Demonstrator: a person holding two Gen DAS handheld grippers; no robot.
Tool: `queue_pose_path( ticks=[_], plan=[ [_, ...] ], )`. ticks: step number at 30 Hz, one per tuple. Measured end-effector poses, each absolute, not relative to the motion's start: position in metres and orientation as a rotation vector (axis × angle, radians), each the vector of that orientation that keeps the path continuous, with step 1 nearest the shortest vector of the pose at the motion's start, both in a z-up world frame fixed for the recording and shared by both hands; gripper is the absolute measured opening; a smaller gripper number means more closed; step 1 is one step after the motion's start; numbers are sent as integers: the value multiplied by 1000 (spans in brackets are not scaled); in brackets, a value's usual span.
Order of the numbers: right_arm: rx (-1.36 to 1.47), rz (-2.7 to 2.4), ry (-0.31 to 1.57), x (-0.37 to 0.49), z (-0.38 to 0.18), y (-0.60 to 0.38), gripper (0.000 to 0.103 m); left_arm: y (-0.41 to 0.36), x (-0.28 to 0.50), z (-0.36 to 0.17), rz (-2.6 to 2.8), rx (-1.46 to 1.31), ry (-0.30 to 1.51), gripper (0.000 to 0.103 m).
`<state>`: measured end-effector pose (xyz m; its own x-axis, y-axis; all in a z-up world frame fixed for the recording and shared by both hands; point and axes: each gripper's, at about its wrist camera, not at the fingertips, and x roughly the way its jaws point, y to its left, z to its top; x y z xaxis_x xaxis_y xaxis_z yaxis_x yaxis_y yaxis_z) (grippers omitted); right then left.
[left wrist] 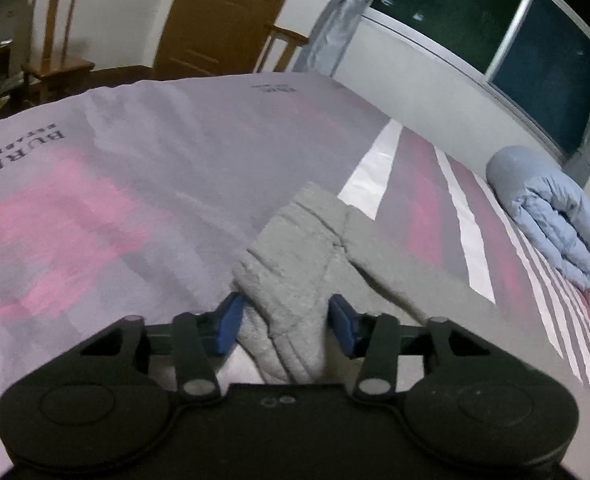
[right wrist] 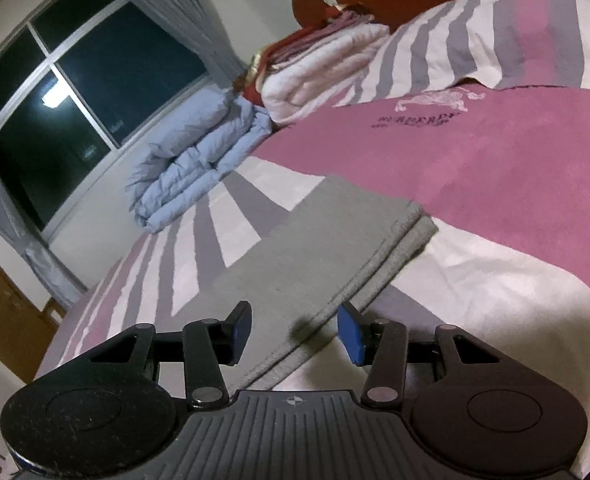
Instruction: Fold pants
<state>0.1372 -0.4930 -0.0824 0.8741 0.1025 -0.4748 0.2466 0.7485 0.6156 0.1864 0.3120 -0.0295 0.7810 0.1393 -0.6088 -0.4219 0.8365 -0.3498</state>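
Note:
Grey fleece pants (left wrist: pixel 295 256) lie on a bed. In the left wrist view the waistband end bunches up between the blue pads of my left gripper (left wrist: pixel 285 322), which is open around it, the pads apart on each side of the cloth. In the right wrist view the pants (right wrist: pixel 315 248) lie flat, the legs stacked one on the other and stretching away. My right gripper (right wrist: pixel 295 330) is open over the near edge of the legs, and the pads do not press on the cloth.
The bed cover (left wrist: pixel 135 184) is grey, pink and white striped. A folded light blue quilt (left wrist: pixel 551 216) lies by the window wall, also in the right wrist view (right wrist: pixel 199 156). Folded white and red bedding (right wrist: pixel 319 60) is stacked beyond it. A wooden chair (left wrist: pixel 55 48) and door (left wrist: pixel 223 16) stand past the bed.

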Motion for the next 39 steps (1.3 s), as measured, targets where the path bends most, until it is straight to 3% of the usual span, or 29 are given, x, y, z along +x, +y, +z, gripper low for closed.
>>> queue_pose_path(
  ticks=[2,4,6,11,16,17,20,30,33,37,39],
  plan=[
    [725,-83,526,140,-84,-492,50,311,185,-27,318,-469,597,24],
    [719,-85,524,138,-83,-493,63,312,183,-24,322,-468,574,22],
    [715,-86,516,136,-82,-495,67,310,177,-15,307,-472,537,20],
    [717,-89,517,133,-83,-497,67,308,173,3,287,-420,515,19],
    [726,-92,525,135,-84,-498,68,321,185,-35,296,-448,632,21],
    [721,-86,518,134,-82,-498,68,322,180,-31,289,-461,616,27],
    [740,-57,487,129,-80,-502,68,318,160,-17,371,-443,581,63],
    [953,-41,461,140,-94,-525,66,223,139,-3,309,-347,498,74],
    [1028,-61,470,147,-103,-538,48,195,142,-18,317,-374,505,75],
    [1087,-91,468,152,-111,-555,45,181,145,-40,346,-349,552,76],
    [1103,-100,484,157,-115,-561,41,188,146,-42,343,-390,545,81]
  ],
)
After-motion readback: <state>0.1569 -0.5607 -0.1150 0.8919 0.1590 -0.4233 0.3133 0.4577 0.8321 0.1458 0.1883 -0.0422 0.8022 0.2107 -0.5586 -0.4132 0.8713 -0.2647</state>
